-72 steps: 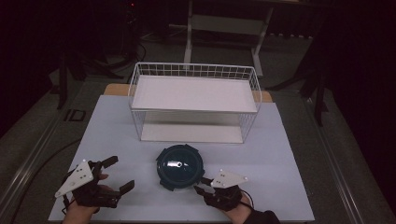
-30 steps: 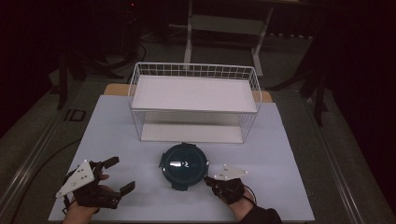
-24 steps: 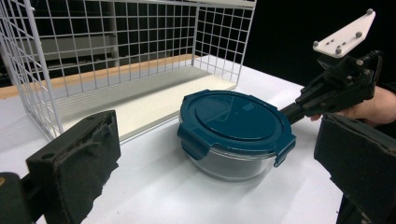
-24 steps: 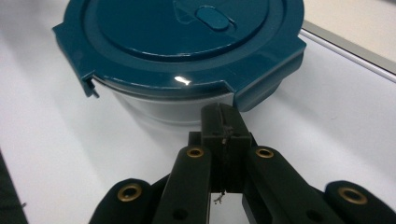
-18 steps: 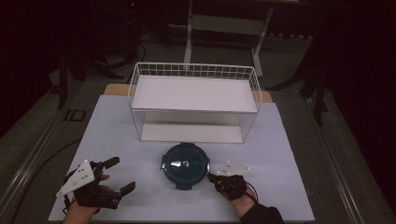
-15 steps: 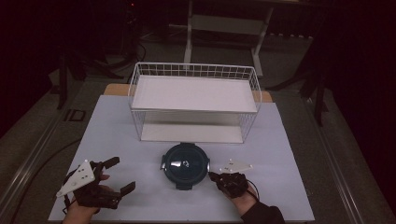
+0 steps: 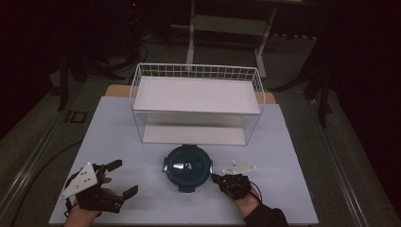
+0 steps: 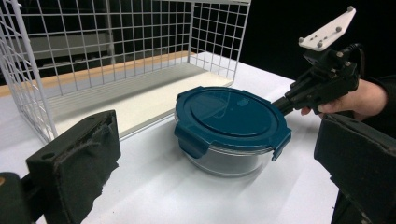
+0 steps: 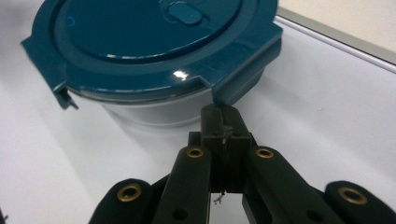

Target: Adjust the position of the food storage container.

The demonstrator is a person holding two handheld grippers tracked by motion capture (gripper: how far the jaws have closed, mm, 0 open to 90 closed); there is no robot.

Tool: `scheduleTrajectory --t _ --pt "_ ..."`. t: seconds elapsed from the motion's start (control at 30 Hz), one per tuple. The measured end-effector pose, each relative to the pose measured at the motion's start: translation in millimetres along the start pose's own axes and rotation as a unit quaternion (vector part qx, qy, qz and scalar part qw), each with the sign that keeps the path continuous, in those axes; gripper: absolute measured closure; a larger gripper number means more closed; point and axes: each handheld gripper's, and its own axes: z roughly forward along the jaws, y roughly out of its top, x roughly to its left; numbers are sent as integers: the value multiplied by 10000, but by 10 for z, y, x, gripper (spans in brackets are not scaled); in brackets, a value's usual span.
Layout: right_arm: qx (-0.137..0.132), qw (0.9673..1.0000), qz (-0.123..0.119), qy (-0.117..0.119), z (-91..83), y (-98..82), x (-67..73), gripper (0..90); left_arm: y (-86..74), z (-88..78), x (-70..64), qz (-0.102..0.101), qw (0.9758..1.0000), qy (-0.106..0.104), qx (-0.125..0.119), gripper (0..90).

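Right gripper at the container's latch tab

Right gripper [image 9: 223, 122] jaws clenched together, empty, tips just below the lid tab [image 9: 236, 74] at frame centre; round glass container with teal lid [image 7: 187, 165] lies directly ahead, lower centre of the high view, before the wire basket [image 7: 196, 71]; left gripper [image 7: 118, 177] released, farther off at lower left.

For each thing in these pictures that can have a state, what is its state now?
Container: upright on the table, lid on.
Lid: seated on the container; near clip flap lifted outward.
Wire basket: upright, nothing inside.
Left tool: jaws open, holding nothing.
Right tool: jaws shut, tip under the lid's clip flap.
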Motion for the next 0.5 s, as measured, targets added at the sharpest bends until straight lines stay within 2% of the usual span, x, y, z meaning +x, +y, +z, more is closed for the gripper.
scheduleTrajectory --t 0.3,0.5 --pt "-12 9999 108 1 32 17 -56 899 -2 7 -8 27 10000 -33 27 5" --pt "-145 9999 -60 52 -100 10 -26 815 -4 17 -12 -107 9997 -194 -47 5"
